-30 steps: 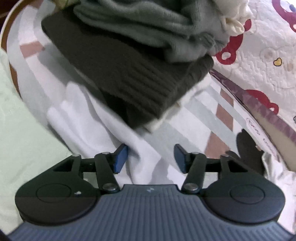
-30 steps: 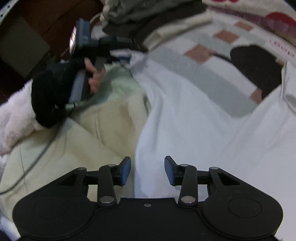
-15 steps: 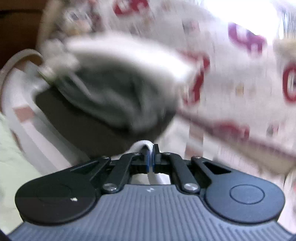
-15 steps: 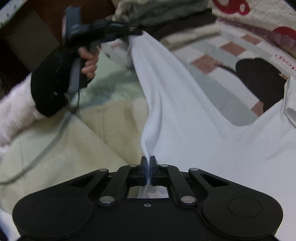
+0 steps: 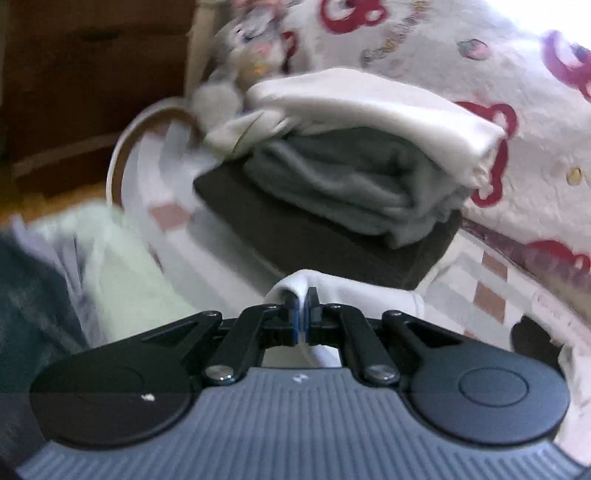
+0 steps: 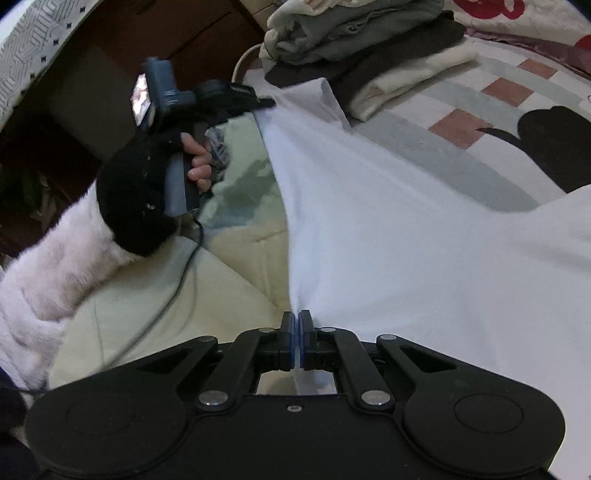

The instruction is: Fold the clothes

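Left tongs (image 5: 303, 314) and right tongs (image 6: 296, 339) each clenched on white shirt (image 6: 406, 240) edge, stretched over bed (image 6: 461, 99).

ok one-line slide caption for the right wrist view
Right gripper and left gripper pinch one edge of a white garment taut over the bed.

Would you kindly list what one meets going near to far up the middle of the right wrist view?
Right tool → white garment it pinches → cream folded cloth → dark brown sweater → grey knit on top.
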A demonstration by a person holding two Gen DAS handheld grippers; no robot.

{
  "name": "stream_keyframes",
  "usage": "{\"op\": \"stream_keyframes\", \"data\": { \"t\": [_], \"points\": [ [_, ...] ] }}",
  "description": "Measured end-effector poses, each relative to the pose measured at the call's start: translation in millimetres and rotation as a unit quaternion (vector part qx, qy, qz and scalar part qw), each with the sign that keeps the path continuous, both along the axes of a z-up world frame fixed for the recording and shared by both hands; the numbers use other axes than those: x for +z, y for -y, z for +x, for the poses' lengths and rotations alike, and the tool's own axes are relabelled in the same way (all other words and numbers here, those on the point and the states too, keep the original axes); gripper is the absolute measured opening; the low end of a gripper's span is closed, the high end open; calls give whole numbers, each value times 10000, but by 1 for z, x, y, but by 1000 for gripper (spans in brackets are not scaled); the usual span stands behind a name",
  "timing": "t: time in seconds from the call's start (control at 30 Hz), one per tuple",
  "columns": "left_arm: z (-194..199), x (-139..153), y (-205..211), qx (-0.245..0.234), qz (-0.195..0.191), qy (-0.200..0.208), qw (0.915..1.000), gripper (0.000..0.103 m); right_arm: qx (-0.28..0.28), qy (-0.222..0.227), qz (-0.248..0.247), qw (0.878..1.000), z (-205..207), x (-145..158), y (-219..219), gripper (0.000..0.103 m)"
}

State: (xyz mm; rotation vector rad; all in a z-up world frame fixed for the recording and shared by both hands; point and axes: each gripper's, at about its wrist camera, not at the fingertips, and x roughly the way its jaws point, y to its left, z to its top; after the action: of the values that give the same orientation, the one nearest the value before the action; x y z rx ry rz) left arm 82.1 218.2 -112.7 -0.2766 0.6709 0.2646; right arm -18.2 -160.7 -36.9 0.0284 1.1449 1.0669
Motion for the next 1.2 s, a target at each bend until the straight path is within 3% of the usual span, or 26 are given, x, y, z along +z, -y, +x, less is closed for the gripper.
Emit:
{"op": "stream_keyframes", "data": {
  "t": [0.07, 0.13, 0.2, 0.3, 0.4, 0.5, 0.57, 0.6, 0.67, 0.73, 0.87, 1.0, 1.2],
  "points": [
    [7, -8, 1, -54, 139, -351, 9993, 3, 65, -85, -28, 9999, 1, -3, -3, 5],
    [13, -22, -9, 121, -160, -855, 9961, 3, 200, -204, -185, 9994, 0, -12, -10, 5],
    [12, -27, -21, 317, -512, -1012, 9930, 4, 460, -279, -292, 9981, -7, -17, -19, 4],
    [8, -20, -29, 457, -527, -935, 9932, 10, 1099, 56, -365, 9933, -27, -9, -36, 4],
    [3, -6, -20, 454, -105, -690, 9965, 12, 1304, 440, -101, 9904, -35, 9, -31, 9],
    [1, 12, 7, -208, 235, -235, 9992, 19, 654, 588, 520, 9948, -17, 32, 12, 13],
    [2, 24, 33, -907, 331, 46, 9953, 29, 3, 840, 736, 9937, -1, 44, 57, 32],
    [3, 30, 46, -1255, 379, 186, 9912, 33, -346, 1002, 721, 9917, 8, 48, 81, 34],
    [12, 38, 82, -2134, 402, 249, 9758, 36, -1123, 1248, 488, 9846, 28, 48, 130, 35],
    [26, 42, 123, -3010, 301, 140, 9531, 43, -1899, 1562, 9, 9693, 46, 44, 177, 35],
    [60, 48, 205, -4316, -117, -72, 9020, 45, -3079, 2305, -1020, 9174, 82, 28, 257, 44],
    [84, 37, 283, -5098, -229, -322, 8594, 46, -4036, 2340, -1231, 8759, 118, 16, 330, 47],
    [73, -12, 380, -6044, 921, -369, 7905, 50, -5106, 1781, -1378, 8298, 152, 14, 422, 47]
  ]
}}
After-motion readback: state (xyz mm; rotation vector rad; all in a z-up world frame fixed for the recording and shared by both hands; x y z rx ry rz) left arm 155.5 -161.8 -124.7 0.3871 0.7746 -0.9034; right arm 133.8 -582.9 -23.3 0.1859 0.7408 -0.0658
